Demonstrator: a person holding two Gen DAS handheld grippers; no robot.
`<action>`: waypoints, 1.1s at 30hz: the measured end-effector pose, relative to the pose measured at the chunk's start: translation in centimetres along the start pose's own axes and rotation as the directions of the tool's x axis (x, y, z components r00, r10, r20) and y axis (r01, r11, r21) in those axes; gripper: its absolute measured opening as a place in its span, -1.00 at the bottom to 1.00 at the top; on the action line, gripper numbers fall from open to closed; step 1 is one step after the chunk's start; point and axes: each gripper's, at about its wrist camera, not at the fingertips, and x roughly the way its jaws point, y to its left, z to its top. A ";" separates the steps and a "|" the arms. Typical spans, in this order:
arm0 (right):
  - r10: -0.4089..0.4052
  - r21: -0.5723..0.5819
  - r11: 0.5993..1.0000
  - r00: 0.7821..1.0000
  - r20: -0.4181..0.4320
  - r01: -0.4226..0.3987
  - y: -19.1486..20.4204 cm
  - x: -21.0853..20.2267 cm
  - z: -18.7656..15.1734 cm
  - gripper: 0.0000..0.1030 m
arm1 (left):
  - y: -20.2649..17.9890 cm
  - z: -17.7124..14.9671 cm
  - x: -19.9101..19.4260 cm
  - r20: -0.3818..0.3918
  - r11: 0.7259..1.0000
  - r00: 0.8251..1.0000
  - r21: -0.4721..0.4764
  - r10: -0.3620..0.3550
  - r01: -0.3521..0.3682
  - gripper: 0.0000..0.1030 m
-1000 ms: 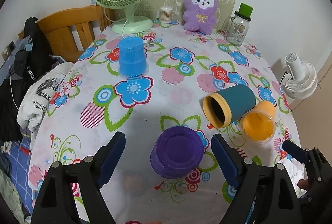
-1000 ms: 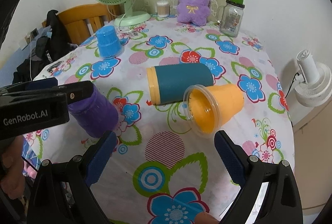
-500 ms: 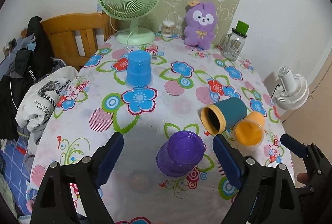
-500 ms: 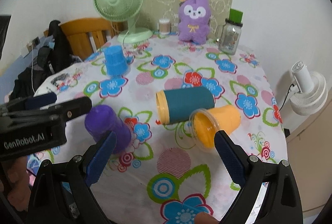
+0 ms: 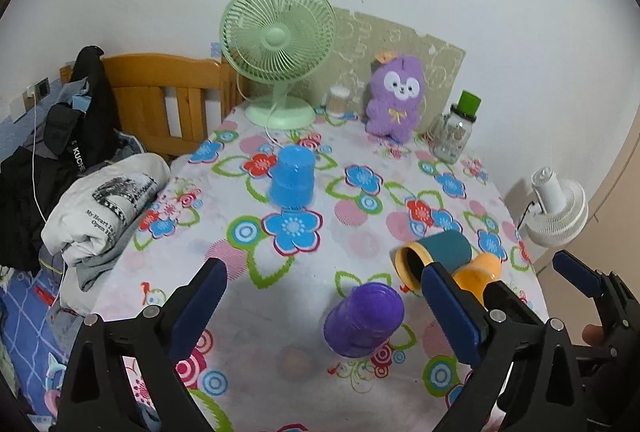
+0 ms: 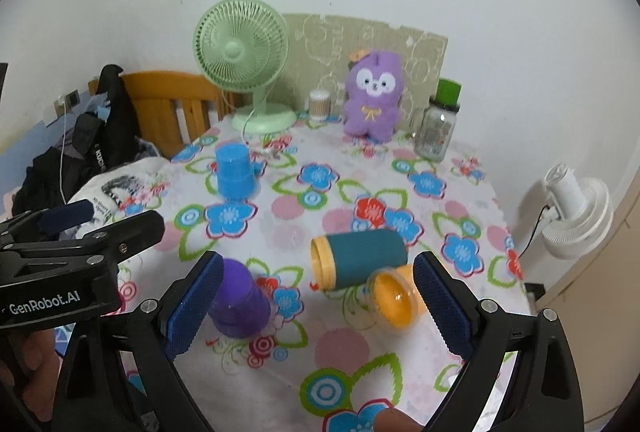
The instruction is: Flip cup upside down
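Observation:
A purple cup stands upside down on the flowered tablecloth near the front; it also shows in the right wrist view. A blue cup stands upside down farther back. A teal cup with a yellow rim lies on its side, touching an orange cup that also lies on its side. My left gripper is open and empty, above and in front of the purple cup. My right gripper is open and empty, in front of the teal and orange cups.
At the back stand a green fan, a purple plush toy, a glass jar with a green lid and a small container. Folded clothes and a wooden chair are left. A white fan stands right of the table.
Both grippers have pulled back and up from the table, so the cups look smaller and farther. The cups have not moved.

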 end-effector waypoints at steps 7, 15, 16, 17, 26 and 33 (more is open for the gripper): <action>-0.028 -0.012 0.999 0.997 0.070 0.029 0.9 -1.5 1.0 0.88 | 0.7 0.6 -1.7 0.093 1.000 0.996 -0.004 0.013 -0.013 1.00; -0.072 0.004 0.997 0.992 0.106 0.072 0.5 -2.2 1.3 0.97 | 0.9 0.9 -3.1 0.157 1.000 0.987 0.006 0.015 -0.016 0.99; -0.070 0.009 0.998 0.992 0.109 0.069 0.4 -2.3 1.3 0.97 | 0.8 0.9 -3.2 0.163 1.000 0.986 0.011 0.018 -0.020 0.99; -0.070 0.012 0.998 0.991 0.112 0.069 0.3 -2.3 1.4 0.97 | 0.8 0.9 -3.3 0.167 1.000 0.986 0.014 0.018 -0.020 0.99; -0.085 0.012 0.996 0.989 0.119 0.084 0.2 -2.5 1.4 0.99 | 0.7 0.8 -3.5 0.180 1.000 0.983 0.015 0.023 -0.027 1.00; -0.098 0.018 0.995 0.988 0.121 0.097 -0.2 -2.6 1.3 0.99 | 1.0 0.8 -3.6 0.176 1.000 0.984 0.013 0.015 -0.017 1.00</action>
